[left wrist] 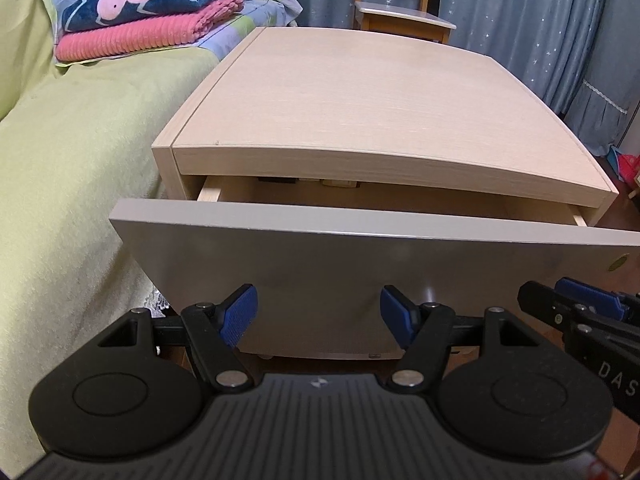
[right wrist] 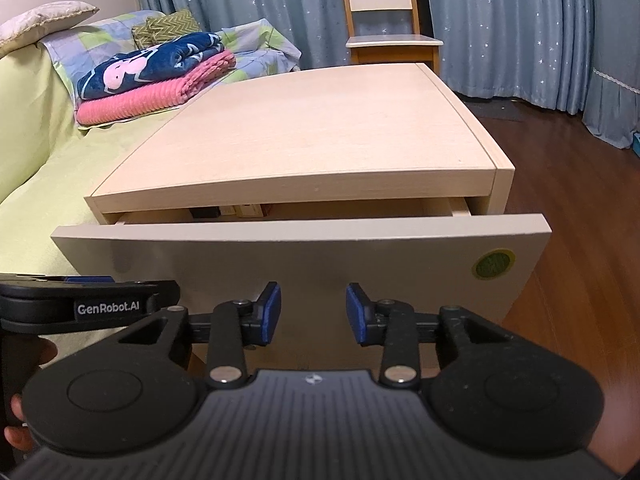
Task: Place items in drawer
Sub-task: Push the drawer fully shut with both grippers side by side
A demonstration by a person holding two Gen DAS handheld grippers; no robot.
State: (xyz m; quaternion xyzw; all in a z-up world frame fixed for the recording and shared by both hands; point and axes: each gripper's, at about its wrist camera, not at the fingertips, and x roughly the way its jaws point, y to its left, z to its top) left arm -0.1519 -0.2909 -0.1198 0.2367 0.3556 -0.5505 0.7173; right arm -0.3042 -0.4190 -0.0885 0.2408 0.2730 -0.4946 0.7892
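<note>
A light wooden nightstand stands beside a bed. Its top drawer is pulled out a little, grey front panel toward me. Through the narrow gap a dark item and pale boxes show deep inside. My left gripper is open and holds nothing, low in front of the drawer panel. My right gripper is open and holds nothing too, facing the same panel. Each gripper shows at the edge of the other's view.
A bed with a green cover lies to the left, with folded pink and blue blankets. A wooden chair and blue curtains stand behind. Wooden floor lies to the right.
</note>
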